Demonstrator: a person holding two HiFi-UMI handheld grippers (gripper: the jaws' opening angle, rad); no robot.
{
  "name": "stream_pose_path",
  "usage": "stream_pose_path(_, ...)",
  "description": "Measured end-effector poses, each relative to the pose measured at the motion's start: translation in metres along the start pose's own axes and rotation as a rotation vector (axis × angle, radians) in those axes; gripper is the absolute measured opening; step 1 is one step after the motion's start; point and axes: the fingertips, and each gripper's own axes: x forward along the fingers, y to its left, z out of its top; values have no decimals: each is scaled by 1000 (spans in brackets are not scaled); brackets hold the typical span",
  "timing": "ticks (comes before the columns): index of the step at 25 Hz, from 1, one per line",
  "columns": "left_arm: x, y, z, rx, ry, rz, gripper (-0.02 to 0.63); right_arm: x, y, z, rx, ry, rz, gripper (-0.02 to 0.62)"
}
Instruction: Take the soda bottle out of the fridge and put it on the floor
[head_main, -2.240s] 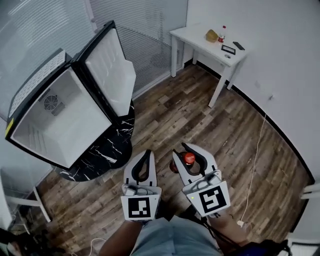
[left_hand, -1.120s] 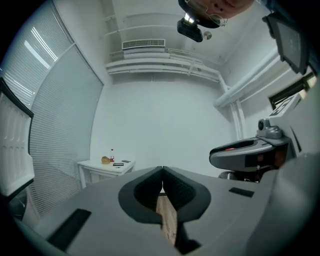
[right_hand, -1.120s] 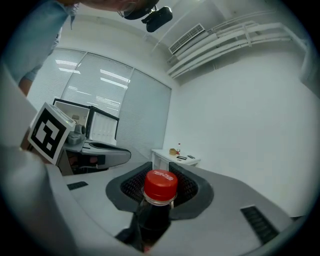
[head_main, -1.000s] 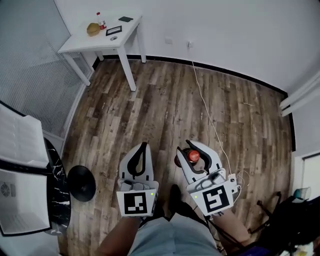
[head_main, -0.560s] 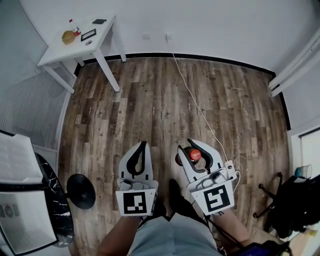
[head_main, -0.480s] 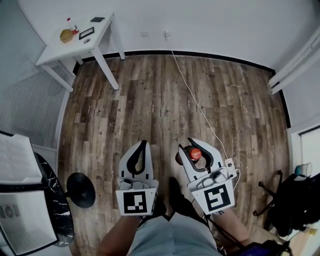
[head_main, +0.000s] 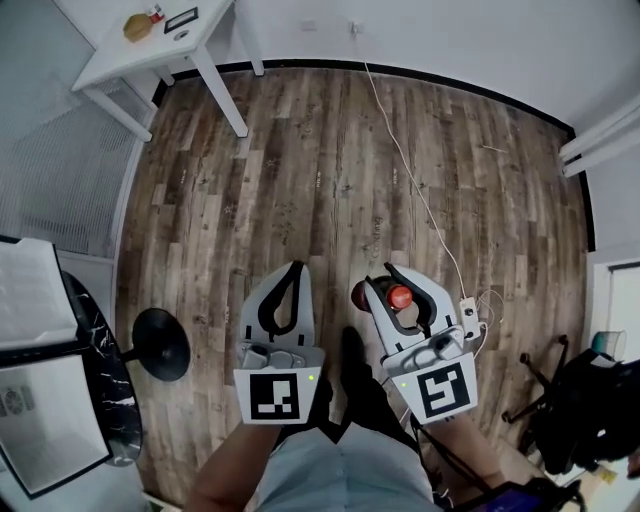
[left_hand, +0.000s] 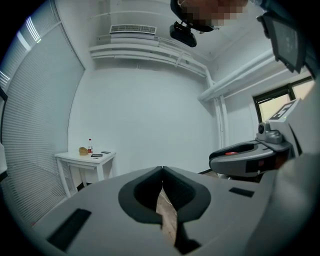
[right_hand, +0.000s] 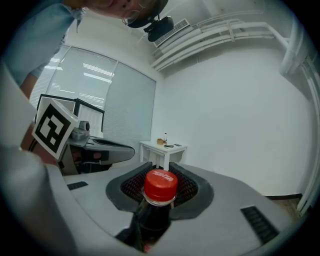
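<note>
Since the earlier frames the fridge (head_main: 40, 400) has slid from the middle of the head view to its left edge, and the white table (head_main: 150, 45) has gone to the top left corner. Both grippers now sit a little lower in the picture, and the bottle has stayed in the same gripper throughout.

Head view: the left gripper (head_main: 294, 270) and right gripper (head_main: 388, 284) point away from the person, side by side over the near edge of the wooden floor (head_main: 330, 180). The soda bottle (head_main: 399, 296) stands upright in the right gripper, its red cap showing between the two jaws. A white cable (head_main: 410, 170) runs from the far wall across the boards to a power strip (head_main: 468, 315) just right of that gripper. A round black disc (head_main: 160, 343) lies near the left edge of the floor, beside the fridge's dark marbled stand (head_main: 105, 380).

Left gripper view: the jaws are closed tip to tip with nothing between them, and only a sliver of floorboards shows through the gap behind the tips. The table stands against the far wall at left, and the other gripper reaches in from the right.

Right gripper view: the jaws clamp the bottle's neck from both sides, just under the cap, with dark soda visible below. Whether its base touches the boards cannot be told. The left gripper's marker cube (right_hand: 52, 131) shows at left.
</note>
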Motion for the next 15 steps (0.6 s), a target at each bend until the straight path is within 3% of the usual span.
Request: stream_pose_path(15,18,24,-100,4,85,2,17,53,34,-105,44,81,96,117)
